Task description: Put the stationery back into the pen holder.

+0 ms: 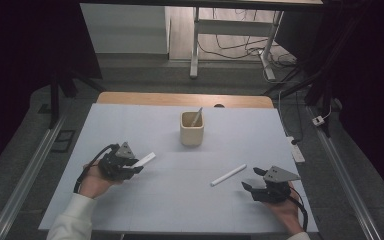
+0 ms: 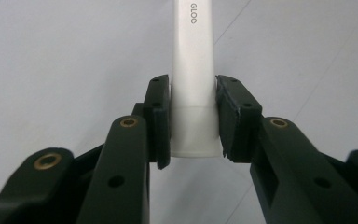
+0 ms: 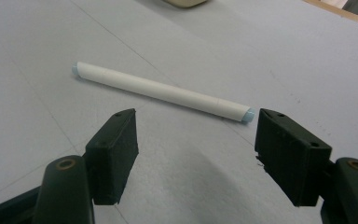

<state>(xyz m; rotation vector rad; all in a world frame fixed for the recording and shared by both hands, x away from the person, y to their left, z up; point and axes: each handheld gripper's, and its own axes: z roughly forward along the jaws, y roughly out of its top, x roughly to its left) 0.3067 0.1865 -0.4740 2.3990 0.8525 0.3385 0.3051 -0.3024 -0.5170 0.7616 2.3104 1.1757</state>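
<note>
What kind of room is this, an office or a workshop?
Probably a lab recording bench: a person's hands work two grippers, the left gripper and the right gripper, over a covered table, dark curtains around, cables on the floor.

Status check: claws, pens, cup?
Left claw shut on white pen, lifted. Right claw open, short of second pen lying on table. Cup upright, path to it unobstructed.
</note>
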